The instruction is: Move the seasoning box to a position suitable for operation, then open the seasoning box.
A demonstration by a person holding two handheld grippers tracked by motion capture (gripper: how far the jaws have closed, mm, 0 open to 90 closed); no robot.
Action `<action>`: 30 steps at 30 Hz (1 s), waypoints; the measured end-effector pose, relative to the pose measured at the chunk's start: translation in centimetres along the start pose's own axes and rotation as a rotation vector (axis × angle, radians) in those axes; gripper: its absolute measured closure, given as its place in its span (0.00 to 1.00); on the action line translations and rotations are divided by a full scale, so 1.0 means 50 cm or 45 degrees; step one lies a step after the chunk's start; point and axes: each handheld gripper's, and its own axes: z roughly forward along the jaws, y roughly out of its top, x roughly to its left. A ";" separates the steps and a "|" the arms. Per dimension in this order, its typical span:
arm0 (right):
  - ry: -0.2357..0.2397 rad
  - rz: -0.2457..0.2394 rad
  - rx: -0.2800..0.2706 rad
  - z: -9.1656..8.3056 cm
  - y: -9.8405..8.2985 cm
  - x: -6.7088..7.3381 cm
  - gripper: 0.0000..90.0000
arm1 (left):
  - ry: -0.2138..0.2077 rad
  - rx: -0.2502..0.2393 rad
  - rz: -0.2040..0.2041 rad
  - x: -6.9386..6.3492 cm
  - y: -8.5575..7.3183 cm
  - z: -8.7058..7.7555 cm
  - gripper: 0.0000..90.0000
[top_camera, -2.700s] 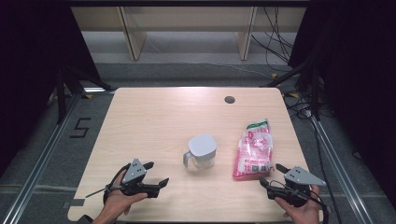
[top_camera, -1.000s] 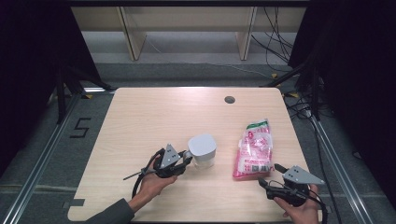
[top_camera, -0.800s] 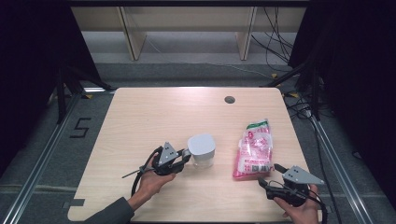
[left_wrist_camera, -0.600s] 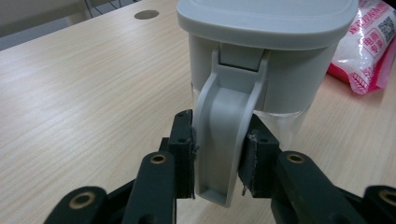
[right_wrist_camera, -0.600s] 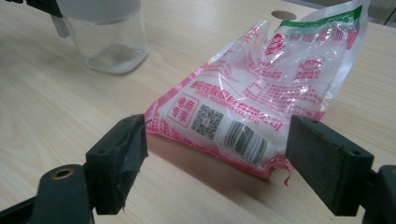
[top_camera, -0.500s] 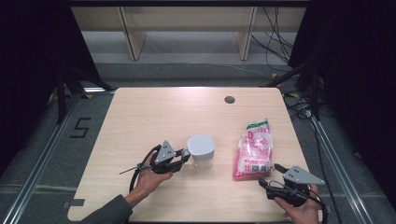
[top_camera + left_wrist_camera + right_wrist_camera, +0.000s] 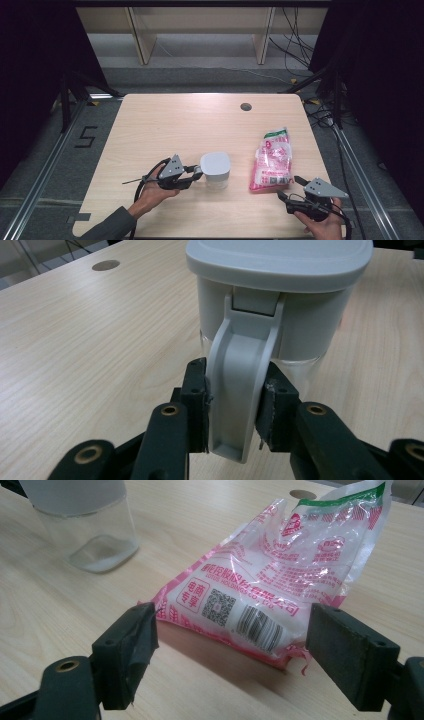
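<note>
Surface: you work on a light wooden surface (image 7: 165, 125) with rounded corners and a round cable hole (image 7: 245, 106) near its far edge.
Room: the floor around is grey, with metal rails on both sides, a "5" mark (image 7: 86, 136) on the floor at your left, wooden shelf legs behind the surface and loose cables at the far right.
Jug: the clear plastic jug (image 7: 215, 170) with grey lid and grey handle stands upright, near the middle of the surface and toward your edge.
Pink bag: the pink printed plastic bag (image 7: 272, 160) lies flat at the right of the jug, apart from it.
Left hand-held gripper: your left hand-held gripper (image 7: 196, 172) is closed on the jug handle (image 7: 240, 385); in the left gripper view both pads press the handle's sides, low on it.
Right hand-held gripper: your right hand-held gripper (image 7: 287, 188) rests near your edge with its jaws wide apart; it holds nothing. In the right gripper view the bottom end of the bag (image 7: 260, 595) lies just in front of the jaws, not touched.
Change, left side: in the earliest frame your left hand was low at the left, well apart from the jug; now it is at the handle.
Change, right side: your right hand, the jug and the bag are at the same places as before.
</note>
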 end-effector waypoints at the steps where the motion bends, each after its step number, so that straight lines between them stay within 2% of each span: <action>1: 0.000 0.011 0.004 -0.001 -0.002 -0.001 0.24 | -0.014 0.000 0.007 0.001 0.000 0.001 0.76; 4: 0.000 0.008 0.011 -0.003 -0.003 -0.004 0.24 | -0.025 0.005 0.025 0.003 0.001 0.002 0.76; 5: 0.002 0.013 0.002 -0.002 -0.004 -0.004 0.24 | -0.050 0.007 0.025 0.006 0.002 0.002 0.76; 7: -0.002 0.010 0.002 -0.003 -0.004 -0.004 0.24 | -0.051 0.001 0.039 0.009 0.000 0.003 0.76; 8: -0.008 0.019 0.005 -0.004 -0.005 -0.002 0.24 | -0.067 -0.007 0.022 0.011 -0.001 0.004 0.76; 10: -0.007 0.011 -0.004 -0.004 -0.005 -0.003 0.24 | -0.059 0.012 0.036 0.014 0.001 0.003 0.76; 11: -0.007 0.050 0.014 -0.008 -0.006 0.002 0.24 | -0.054 0.012 0.032 0.014 0.003 0.005 0.76; 12: -0.008 0.050 0.015 -0.009 -0.007 0.002 0.24 | -0.054 0.015 0.038 0.015 0.004 0.005 0.76; 13: -0.003 0.008 0.001 -0.007 -0.007 -0.004 0.24 | -0.056 0.015 0.034 0.016 0.004 0.005 0.76; 14: 0.006 0.013 -0.002 -0.008 -0.008 -0.004 0.24 | -0.056 0.016 0.034 0.017 0.004 0.005 0.76; 15: -0.012 -0.011 -0.018 -0.009 -0.009 -0.007 0.24 | -0.055 0.018 0.035 0.016 0.004 0.005 0.76; 16: -0.002 0.024 -0.003 -0.011 -0.009 -0.005 0.24 | -0.053 0.022 0.032 0.016 0.005 0.005 0.76; 20: -0.012 0.044 0.000 -0.010 -0.009 -0.002 0.24 | -0.049 0.031 0.018 0.014 0.006 0.003 0.75; 21: -0.011 0.022 0.010 -0.009 -0.007 -0.001 0.24 | -0.054 0.036 0.005 0.013 0.005 0.001 0.63; 22: 0.005 0.007 0.002 -0.007 -0.006 -0.002 0.24 | -0.033 0.036 0.005 0.012 0.005 -0.003 0.57; 23: 0.016 0.018 -0.001 -0.005 -0.006 -0.001 0.24 | -0.008 0.017 -0.028 0.011 0.006 -0.014 0.51; 25: 0.008 0.016 -0.004 -0.005 -0.006 -0.002 0.24 | 0.012 0.016 -0.029 0.010 0.008 -0.021 0.47; 27: 0.001 0.006 -0.002 -0.004 -0.006 -0.003 0.24 | 0.031 0.014 -0.050 0.008 0.012 -0.036 0.36; 28: -0.013 -0.012 -0.007 -0.004 -0.006 -0.005 0.24 | 0.029 0.001 -0.069 0.007 0.014 -0.044 0.33; 29: -0.004 -0.003 -0.004 -0.003 -0.005 -0.004 0.24 | 0.035 -0.001 -0.080 0.002 0.021 -0.059 0.33; 30: -0.004 -0.003 -0.004 -0.003 -0.005 -0.004 0.24 | 0.035 -0.001 -0.080 0.002 0.021 -0.059 0.32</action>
